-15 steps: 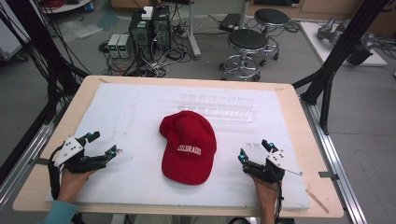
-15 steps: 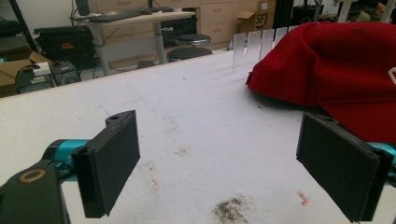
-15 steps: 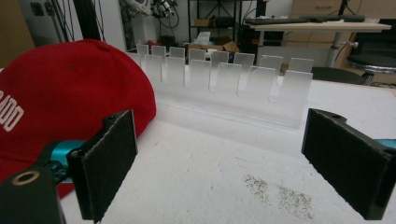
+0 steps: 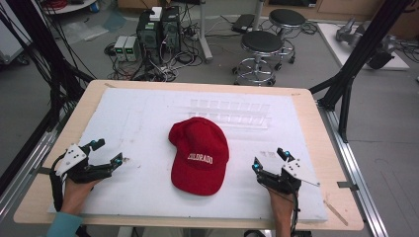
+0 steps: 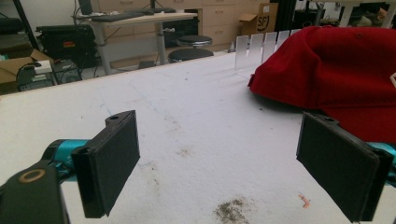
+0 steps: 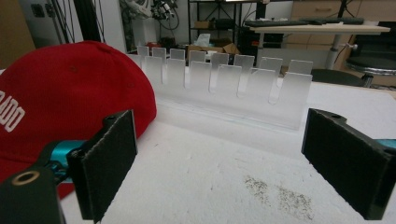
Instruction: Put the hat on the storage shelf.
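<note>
A red baseball cap point(image 4: 199, 154) with white "COLORADO" lettering lies in the middle of the white table cover point(image 4: 148, 123), brim toward the person. My left gripper point(image 4: 106, 152) rests open on the cover to the cap's left, a short gap away; its view has the cap point(image 5: 336, 70) ahead on the right. To the right of the cap my right gripper point(image 4: 269, 160) rests open; in its view the cap point(image 6: 65, 93) sits at the left. Nothing is between either pair of jaws.
A clear plastic slotted rack point(image 4: 232, 112) lies on the cover behind the cap, also seen as the rack point(image 6: 229, 88) ahead of my right gripper. Dark crumbs speckle the cover point(image 6: 280, 196). Stools point(image 4: 262, 47) and computer boxes point(image 4: 158, 29) stand beyond the table's far edge.
</note>
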A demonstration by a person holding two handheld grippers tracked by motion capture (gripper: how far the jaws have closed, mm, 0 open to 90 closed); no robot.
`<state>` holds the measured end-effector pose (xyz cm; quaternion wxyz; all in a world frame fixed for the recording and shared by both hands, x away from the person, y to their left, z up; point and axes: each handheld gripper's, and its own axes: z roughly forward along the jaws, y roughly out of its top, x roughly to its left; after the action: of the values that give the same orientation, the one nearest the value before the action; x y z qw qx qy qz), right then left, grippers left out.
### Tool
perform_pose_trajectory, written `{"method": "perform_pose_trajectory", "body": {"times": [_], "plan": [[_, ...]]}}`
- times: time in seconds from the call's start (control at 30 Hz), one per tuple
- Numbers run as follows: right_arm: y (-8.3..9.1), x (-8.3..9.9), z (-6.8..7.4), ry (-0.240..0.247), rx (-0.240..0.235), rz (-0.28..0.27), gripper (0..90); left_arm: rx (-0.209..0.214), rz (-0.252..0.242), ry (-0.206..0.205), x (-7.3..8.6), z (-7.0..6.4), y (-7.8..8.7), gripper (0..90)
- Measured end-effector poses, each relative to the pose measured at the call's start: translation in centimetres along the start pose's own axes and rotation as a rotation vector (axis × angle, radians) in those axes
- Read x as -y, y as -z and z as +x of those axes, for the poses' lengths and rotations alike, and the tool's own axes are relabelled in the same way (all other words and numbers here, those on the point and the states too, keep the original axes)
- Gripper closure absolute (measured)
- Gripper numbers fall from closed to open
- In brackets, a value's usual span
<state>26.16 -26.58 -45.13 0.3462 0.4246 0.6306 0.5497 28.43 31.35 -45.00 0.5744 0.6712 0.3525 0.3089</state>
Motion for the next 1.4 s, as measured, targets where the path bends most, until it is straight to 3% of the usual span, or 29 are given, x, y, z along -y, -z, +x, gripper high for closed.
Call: {"method": "perform_pose_trajectory", "body": {"times": [0.2, 0.43, 0.53, 0.67, 0.9, 1.13, 1.4], "plan": [[0.0, 0.0, 0.0, 0.005, 0.0, 0.0, 9.4, 0.006, -0.003, 0.008, 0.0, 0.1, 0.0, 13.4], [-0.1, 0.0, 0.0, 0.01, 0.001, 0.006, 9.4, 0.011, -0.009, 0.056, -0.1, 0.5, 0.2, 13.2], [-0.1, 0.0, 0.0, 0.011, 0.001, 0.004, 9.4, 0.015, 0.004, 0.059, -0.5, 0.7, 0.3, 13.1], [-0.1, 0.0, 0.0, 0.01, 0.0, 0.007, 9.4, 0.058, 0.024, 0.043, -2.2, 0.8, -0.1, 13.0], [-0.1, 0.0, 0.0, 0.007, 0.0, 0.01, 9.4, 0.188, 0.1, -0.002, -6.9, 0.9, -1.9, 12.8], [-0.2, -0.1, 0.0, 0.01, 0.001, 0.012, 9.4, 0.268, 0.114, -0.058, -10.7, 0.2, -4.5, 12.7], [-0.2, -0.1, 0.0, 0.009, 0.003, 0.016, 9.4, 0.366, 0.191, -0.067, -13.5, -0.2, -8.6, 12.8]]}}
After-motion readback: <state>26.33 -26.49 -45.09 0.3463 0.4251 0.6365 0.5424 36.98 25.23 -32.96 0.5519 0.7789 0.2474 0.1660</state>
